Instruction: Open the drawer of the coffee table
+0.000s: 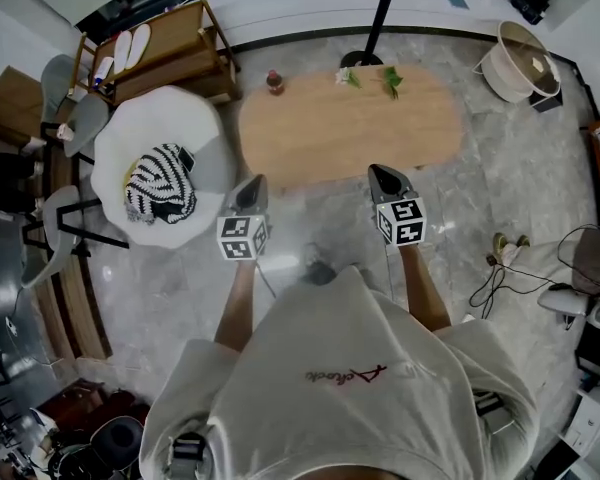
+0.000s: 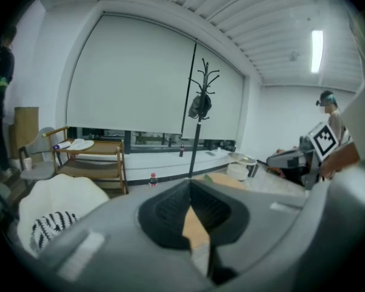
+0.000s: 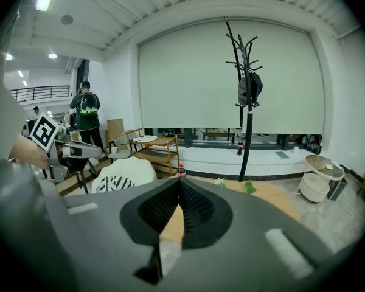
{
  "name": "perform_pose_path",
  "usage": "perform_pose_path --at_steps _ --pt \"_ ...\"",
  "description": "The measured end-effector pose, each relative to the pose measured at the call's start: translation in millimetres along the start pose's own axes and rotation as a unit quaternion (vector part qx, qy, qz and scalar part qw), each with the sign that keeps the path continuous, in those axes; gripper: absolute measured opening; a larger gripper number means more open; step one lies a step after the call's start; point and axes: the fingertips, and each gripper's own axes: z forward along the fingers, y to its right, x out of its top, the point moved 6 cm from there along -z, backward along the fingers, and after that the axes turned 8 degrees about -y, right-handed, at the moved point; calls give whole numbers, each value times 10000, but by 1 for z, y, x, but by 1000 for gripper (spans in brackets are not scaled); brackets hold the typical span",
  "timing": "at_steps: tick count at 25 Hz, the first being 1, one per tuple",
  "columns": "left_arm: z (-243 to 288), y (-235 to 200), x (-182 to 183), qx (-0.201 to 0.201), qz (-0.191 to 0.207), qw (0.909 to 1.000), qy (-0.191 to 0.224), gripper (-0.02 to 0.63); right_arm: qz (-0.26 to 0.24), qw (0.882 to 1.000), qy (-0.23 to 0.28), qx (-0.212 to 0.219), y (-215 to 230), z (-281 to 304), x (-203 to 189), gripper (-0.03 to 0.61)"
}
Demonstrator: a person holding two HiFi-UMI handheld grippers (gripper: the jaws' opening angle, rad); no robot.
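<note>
Two grippers, the left gripper and the right gripper, hover at the near edge of the coffee table, jaws clenched on nothing; the drawer seems not yet touched.

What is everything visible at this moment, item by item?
coffee table: one, light wood, centre floor
bottle: one, dark with red cap, table's far left end
green sprigs: two, green, table's far edge
armchair: one, white, left of the table
cushion: one, black-and-white striped, on the armchair
shelf cart: one, wooden, far left
coat stand: one, black, behind the table
round stand: one, white, far right
cables: several, dark, floor at right
left gripper: one, grey, jaws shut, empty, at the table's near side
right gripper: one, grey, jaws shut, empty, at the table's near side
</note>
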Motion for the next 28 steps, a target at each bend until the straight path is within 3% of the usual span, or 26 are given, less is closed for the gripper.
perform_pose_path --at_steps 10,19,28 --pt "2 43 -37 25 -150 9993 -353 0 163 9994 -248 184 20 -20 -43 5" --pt "-22 118 -94 202 -233 9973 -671 0 171 9982 -358 459 34 -69 -104 6" --pt "-42 177 -142 298 -343 9962 -736 0 165 9968 -486 614 40 -112 -163 6"
